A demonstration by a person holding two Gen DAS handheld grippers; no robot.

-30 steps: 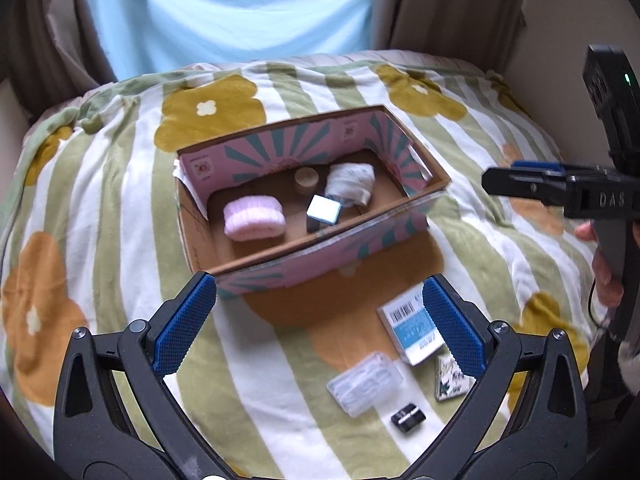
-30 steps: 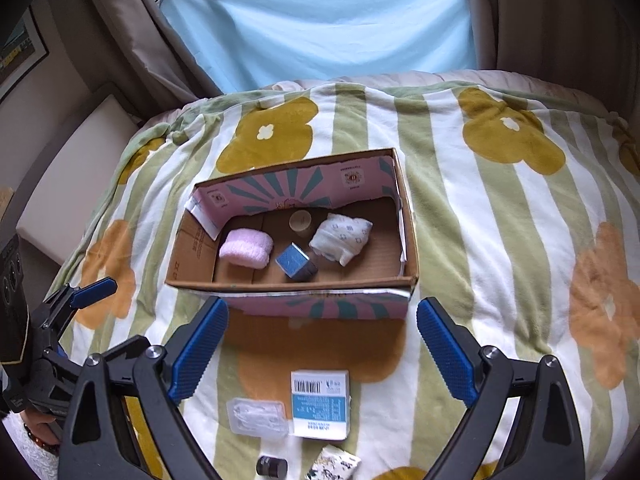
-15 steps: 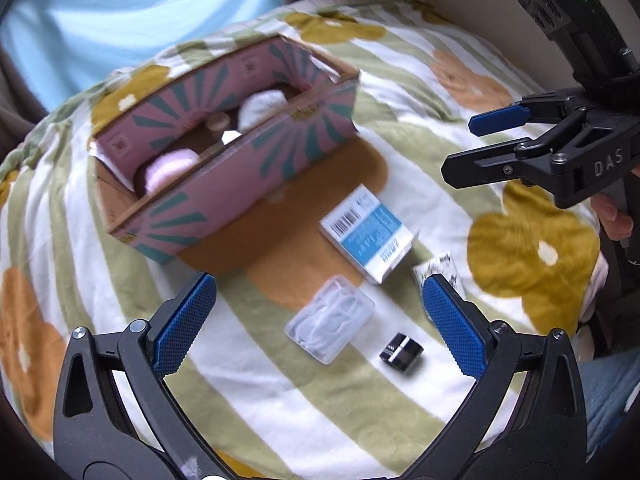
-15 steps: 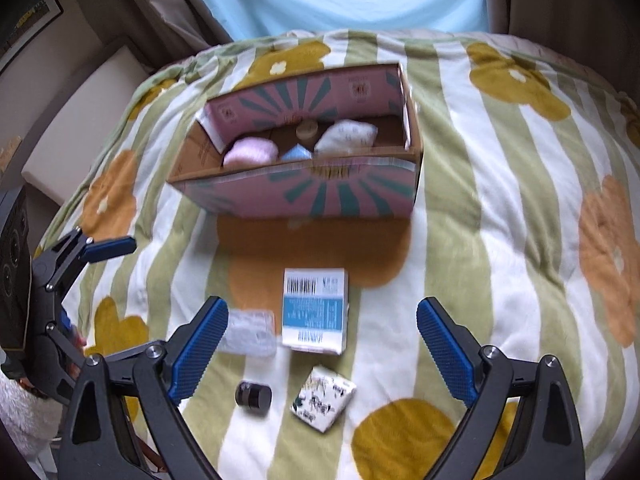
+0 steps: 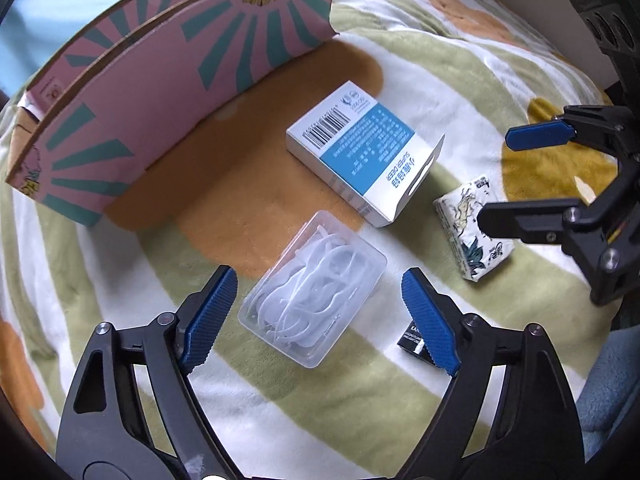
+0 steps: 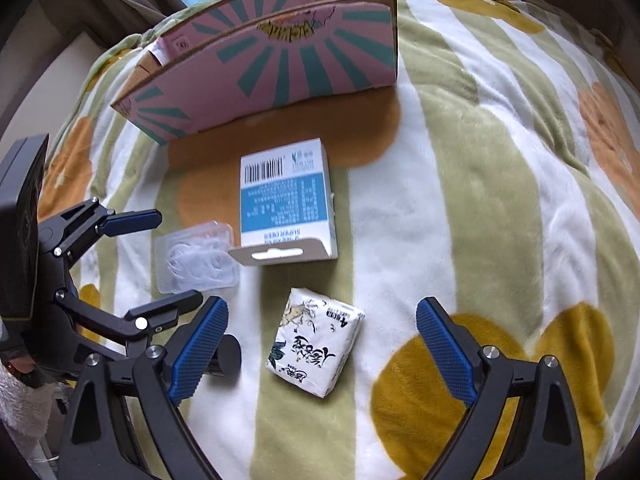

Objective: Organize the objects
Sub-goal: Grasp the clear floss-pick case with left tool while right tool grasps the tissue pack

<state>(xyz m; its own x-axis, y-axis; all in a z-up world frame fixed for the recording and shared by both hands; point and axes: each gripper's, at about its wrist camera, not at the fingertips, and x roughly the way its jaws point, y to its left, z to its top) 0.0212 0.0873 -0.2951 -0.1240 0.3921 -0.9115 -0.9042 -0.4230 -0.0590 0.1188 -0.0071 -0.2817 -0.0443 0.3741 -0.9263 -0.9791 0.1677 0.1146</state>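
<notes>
A clear plastic case (image 5: 316, 292) of white floss picks lies on the blanket, between the fingers of my left gripper (image 5: 317, 272). Its jaws are closing, with the blue pads still apart from the case. My right gripper (image 6: 322, 302) is open, its fingers either side of a printed tissue pack (image 6: 316, 344) without touching it. A white and blue box (image 6: 286, 196) lies flat just beyond both. A small black cylinder (image 6: 226, 354) sits by the right gripper's left finger. The left gripper (image 6: 179, 258) also shows in the right wrist view, over the clear case (image 6: 196, 256).
A pink cardboard box with teal rays (image 5: 160, 80) stands at the far side; its inside is hidden. Everything rests on a soft green-and-white striped blanket with yellow and orange flowers (image 6: 480, 200). The two grippers are close together. Curtains hang behind.
Both grippers have dropped toward the blanket and tilted down. The left jaws have narrowed around the clear case. The right gripper now straddles the tissue pack. The cardboard box's contents have gone out of sight.
</notes>
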